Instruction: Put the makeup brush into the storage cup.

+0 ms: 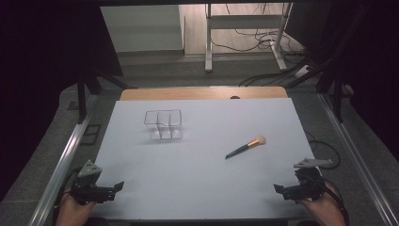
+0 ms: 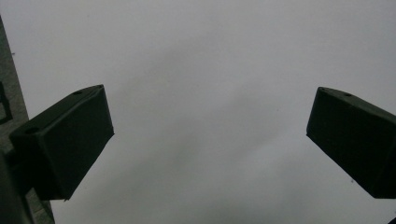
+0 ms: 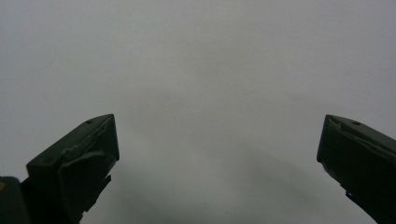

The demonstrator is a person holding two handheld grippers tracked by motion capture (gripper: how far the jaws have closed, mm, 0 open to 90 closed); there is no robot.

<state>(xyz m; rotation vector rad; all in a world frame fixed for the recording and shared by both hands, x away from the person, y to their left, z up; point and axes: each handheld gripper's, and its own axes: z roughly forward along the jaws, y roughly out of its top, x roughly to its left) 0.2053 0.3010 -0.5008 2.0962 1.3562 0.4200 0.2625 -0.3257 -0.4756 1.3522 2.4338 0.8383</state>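
**Nothing lifted yet: both pairs of jaws idle at the near edge**

The makeup brush (image 1: 246,147) lies flat on the white surface (image 1: 197,188), bristle head pointing to the far right and dark handle to the near left; the clear divided organizer (image 1: 163,124) stands upright well apart from the brush, to its far left; nothing lies in its compartments as far as the high view lets me tell. The right gripper (image 1: 285,191) sits at the near edge, nearer the brush than the left gripper (image 1: 114,189) is; each has its jaws released and spread wide, with bare surface between them in the gripper views. I judge the work to be at its start, the reach for the brush not yet begun. The next move likely calls for the right gripper to travel forward and inward to the brush, turn so the jaws straddle the slim handle crosswise, come low, and close; the handle lies flush with the surface, so a shallow approach could push it aside.
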